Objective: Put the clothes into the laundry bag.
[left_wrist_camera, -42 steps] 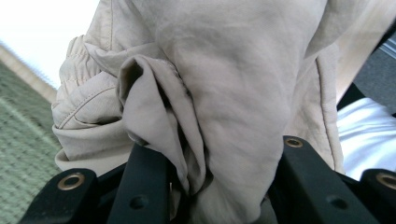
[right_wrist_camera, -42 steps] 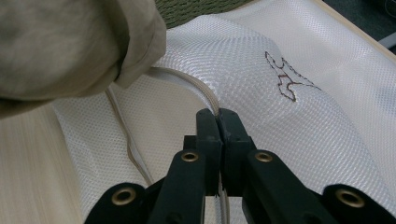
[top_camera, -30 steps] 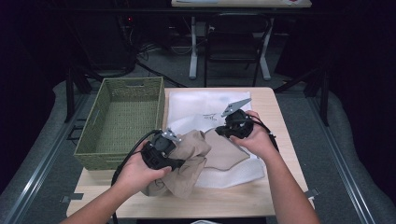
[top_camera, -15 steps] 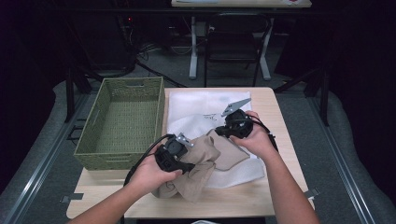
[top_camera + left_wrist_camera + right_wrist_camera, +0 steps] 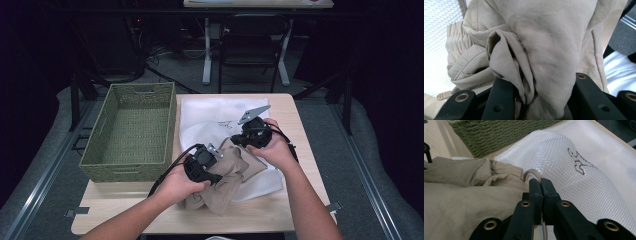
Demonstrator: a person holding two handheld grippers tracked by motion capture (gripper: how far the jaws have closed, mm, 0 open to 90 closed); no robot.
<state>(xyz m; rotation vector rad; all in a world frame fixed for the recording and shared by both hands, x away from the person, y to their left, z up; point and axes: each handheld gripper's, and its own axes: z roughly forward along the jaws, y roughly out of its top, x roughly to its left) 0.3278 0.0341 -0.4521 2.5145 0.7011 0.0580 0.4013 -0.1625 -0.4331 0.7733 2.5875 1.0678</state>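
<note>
Left hand-held gripper [image 5: 216, 170] is clamped on a thick bunched fold of the beige garment [image 5: 227, 182]; in the left gripper view the cloth [image 5: 541, 50] is seen gathered between the two black jaws, which are held part-way apart by its bulk. Right hand-held gripper [image 5: 239, 138] is pressed fully together, and a thin beige cord loop [image 5: 532, 173] at the garment's waistband is pinched at its tips. The garment is spread between the two grippers, crumpled, with most of it lying below and beside the left one, near the front edge of the tabletop [image 5: 295, 107]. Under the garment, and beyond the right hand-held gripper, a white mesh bag [image 5: 210, 117] is laid flat; a small brown mark [image 5: 579, 161] is stitched on it. A green woven basket [image 5: 132, 132] is set just beyond the left hand-held gripper, beside the bag.
</note>
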